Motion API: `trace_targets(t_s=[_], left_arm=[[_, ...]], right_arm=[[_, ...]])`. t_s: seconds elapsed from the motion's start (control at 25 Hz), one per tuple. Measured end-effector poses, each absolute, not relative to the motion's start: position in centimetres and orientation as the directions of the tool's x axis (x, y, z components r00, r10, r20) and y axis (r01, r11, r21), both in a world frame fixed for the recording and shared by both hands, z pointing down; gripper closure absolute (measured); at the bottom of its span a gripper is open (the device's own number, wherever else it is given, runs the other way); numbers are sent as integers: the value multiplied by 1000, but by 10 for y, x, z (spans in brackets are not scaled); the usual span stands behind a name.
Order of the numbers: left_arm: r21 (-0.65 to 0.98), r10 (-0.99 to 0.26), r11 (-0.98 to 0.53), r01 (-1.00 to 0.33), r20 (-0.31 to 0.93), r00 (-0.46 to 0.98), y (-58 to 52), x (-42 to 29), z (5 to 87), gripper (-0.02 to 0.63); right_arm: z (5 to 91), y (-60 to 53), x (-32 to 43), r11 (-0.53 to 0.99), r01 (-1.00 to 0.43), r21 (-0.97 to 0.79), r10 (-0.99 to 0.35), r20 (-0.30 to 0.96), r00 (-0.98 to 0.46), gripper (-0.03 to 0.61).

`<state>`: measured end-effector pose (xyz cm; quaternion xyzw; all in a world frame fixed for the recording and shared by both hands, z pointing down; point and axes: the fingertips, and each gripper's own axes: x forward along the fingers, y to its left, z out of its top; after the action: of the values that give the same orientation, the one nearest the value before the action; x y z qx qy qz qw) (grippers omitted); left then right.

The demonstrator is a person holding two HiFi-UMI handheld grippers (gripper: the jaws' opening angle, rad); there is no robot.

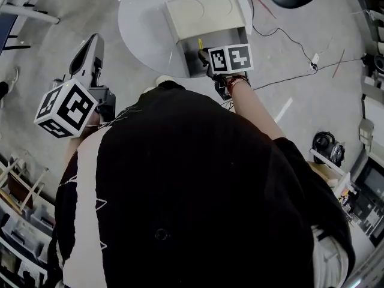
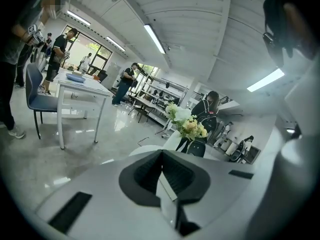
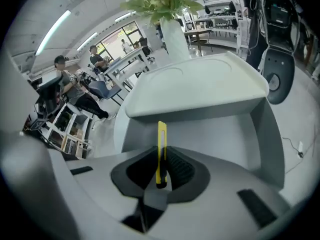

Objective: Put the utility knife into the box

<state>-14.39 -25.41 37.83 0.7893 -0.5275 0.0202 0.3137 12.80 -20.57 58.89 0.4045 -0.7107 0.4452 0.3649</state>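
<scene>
My right gripper (image 3: 161, 159) is shut on a yellow utility knife (image 3: 161, 139), which stands upright between the pads and points forward. It hangs over the open grey compartment of the box (image 3: 220, 134), whose white lid (image 3: 200, 86) is swung back. In the head view the right gripper (image 1: 203, 56) sits at the box's (image 1: 189, 71) near opening, and the utility knife's tip (image 1: 200, 43) shows above it. My left gripper (image 1: 90, 50) is held away at the left, off the table. In its own view the left gripper (image 2: 161, 176) is shut with nothing in it.
The box stands on a round white table (image 1: 138, 23). A vase of flowers (image 3: 167, 14) rises behind the box. Cables (image 1: 288, 38) trail across the floor to the right. Several people, white tables (image 2: 80, 84) and chairs fill the room.
</scene>
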Motion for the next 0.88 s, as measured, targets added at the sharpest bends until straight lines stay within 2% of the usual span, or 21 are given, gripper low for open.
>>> trace_targets(t_s=[0.4, 0.56, 0.88], left_arm=[[479, -828, -213, -852, 375, 418, -259, -150, 379, 601], [455, -836, -200, -868, 382, 393, -259, -153, 381, 601], [458, -844, -169, -873, 391, 368, -264, -166, 384, 601]], right_arm=[[601, -199, 134, 517, -831, -203, -83, 955, -285, 523], [607, -201, 135, 540, -811, -225, -18, 960, -278, 523], [614, -210, 129, 554, -802, -222, 1, 964, -267, 523]])
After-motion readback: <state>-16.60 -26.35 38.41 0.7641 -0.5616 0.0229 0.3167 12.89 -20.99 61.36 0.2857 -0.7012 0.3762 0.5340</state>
